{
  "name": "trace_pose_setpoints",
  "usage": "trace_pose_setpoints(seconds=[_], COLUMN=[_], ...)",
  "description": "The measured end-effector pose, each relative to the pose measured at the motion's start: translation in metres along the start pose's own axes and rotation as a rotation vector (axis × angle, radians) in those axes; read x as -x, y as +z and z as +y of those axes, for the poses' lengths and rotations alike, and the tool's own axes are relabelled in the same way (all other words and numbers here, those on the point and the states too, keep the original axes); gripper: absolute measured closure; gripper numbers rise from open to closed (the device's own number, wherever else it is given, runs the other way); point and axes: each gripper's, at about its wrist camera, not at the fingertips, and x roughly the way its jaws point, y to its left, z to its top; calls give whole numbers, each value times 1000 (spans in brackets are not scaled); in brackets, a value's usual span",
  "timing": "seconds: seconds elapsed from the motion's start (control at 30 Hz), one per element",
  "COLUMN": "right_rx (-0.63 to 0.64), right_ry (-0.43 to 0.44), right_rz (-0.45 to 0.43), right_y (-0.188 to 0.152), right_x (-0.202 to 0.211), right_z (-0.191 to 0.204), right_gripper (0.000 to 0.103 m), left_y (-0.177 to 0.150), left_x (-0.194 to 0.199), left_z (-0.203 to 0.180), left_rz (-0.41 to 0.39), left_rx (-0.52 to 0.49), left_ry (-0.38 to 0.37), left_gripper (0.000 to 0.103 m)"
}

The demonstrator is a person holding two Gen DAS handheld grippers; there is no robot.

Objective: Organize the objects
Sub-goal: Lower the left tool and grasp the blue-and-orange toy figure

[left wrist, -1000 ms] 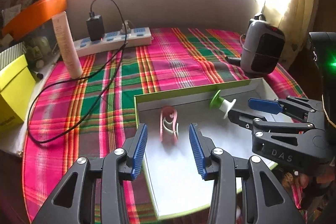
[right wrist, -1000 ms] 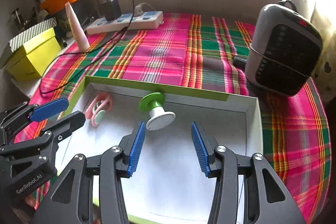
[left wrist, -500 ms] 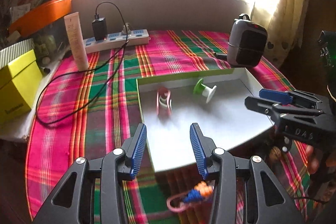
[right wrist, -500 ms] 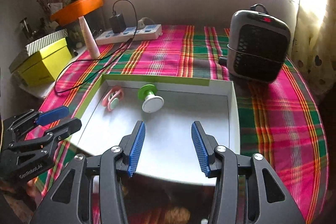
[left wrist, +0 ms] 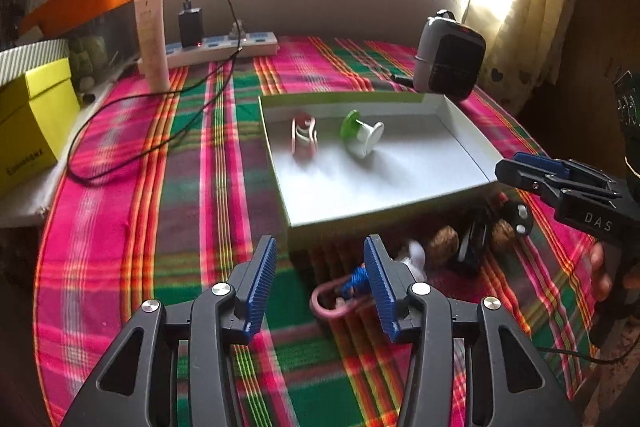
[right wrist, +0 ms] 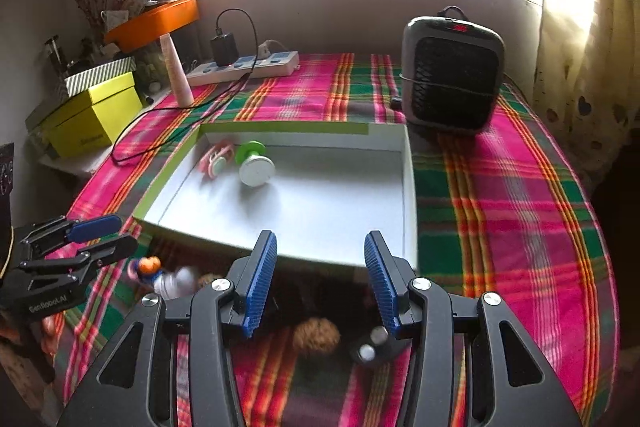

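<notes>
Nearby: tray point(left wrist: 472, 135), heater point(right wrist: 452, 75); both grippers' fingers point(left wrist: 262, 279) parted, empty; left just widening.

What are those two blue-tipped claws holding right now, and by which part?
Nothing. The left gripper and right gripper both hang open and empty above the plaid cloth; their fingers touch none of the small items beneath.
</notes>
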Motion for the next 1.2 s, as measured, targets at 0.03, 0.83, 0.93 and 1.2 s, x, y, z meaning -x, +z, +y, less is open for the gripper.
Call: trace_pose_setpoints(seconds=[0.03, 0.83, 0.93, 1.2], right_rx=[-2, 1, 3, 13], right_ry=[0, 47, 50, 56], right_rz=[1, 31, 33, 41], right_y=[-2, -27, -26, -27], right_x=[1, 3, 3, 1], right_z=[-1, 11, 12, 18], right_gripper=[56, 56, 56, 56], left_y=[-2, -10, -9, -8], left_x=[1, -11, -11, -11], left_z=[-1, -33, -32, -33], left_rz=[-1, 18, 9, 0], left_rx=[-3, -124, -119, -122], left_ry=[-7, -38, -38, -42], left_gripper=[59, 59, 66, 83])
